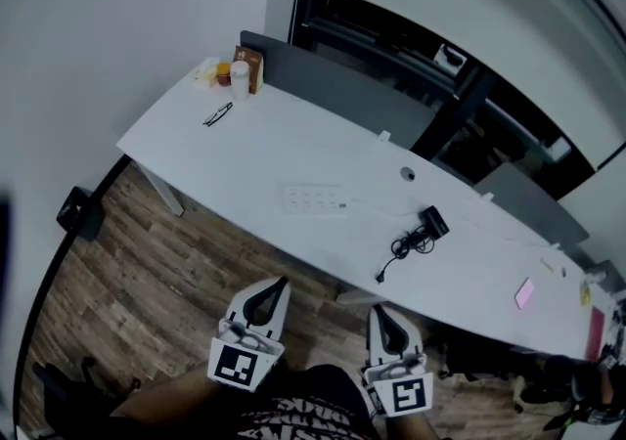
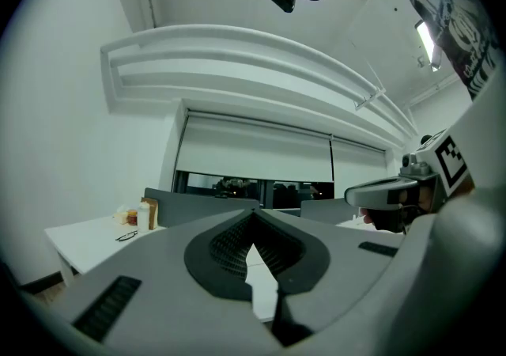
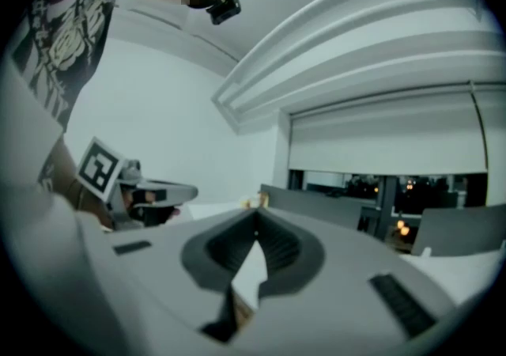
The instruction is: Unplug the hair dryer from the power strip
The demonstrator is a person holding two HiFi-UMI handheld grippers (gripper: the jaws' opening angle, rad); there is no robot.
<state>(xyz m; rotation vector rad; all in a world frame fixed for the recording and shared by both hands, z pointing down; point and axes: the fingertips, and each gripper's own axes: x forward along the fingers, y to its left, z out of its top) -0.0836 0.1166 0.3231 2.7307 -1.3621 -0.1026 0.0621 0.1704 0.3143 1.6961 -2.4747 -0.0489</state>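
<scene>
The hair dryer (image 1: pixel 433 223) is lying on the white table (image 1: pixel 196 150). Its black cord (image 1: pixel 409 244) is bunching beside it and trailing toward the near edge, apart from the power strip (image 1: pixel 315 199), which is sitting to its left. Glasses (image 1: pixel 217 115) and a few containers (image 1: pixel 238 71) are resting at the table's far left end. The left hand-held gripper (image 1: pixel 280 284) and right hand-held gripper (image 1: pixel 380 311) are hovering over the wooden floor (image 1: pixel 147 282), short of the table, each with jaws pressed together on nothing.

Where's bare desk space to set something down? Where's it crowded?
Free: white desk between black glasses and white power strip; also between black hair dryer and pink note. Crowded: bottles and brown box at the left end.
</scene>
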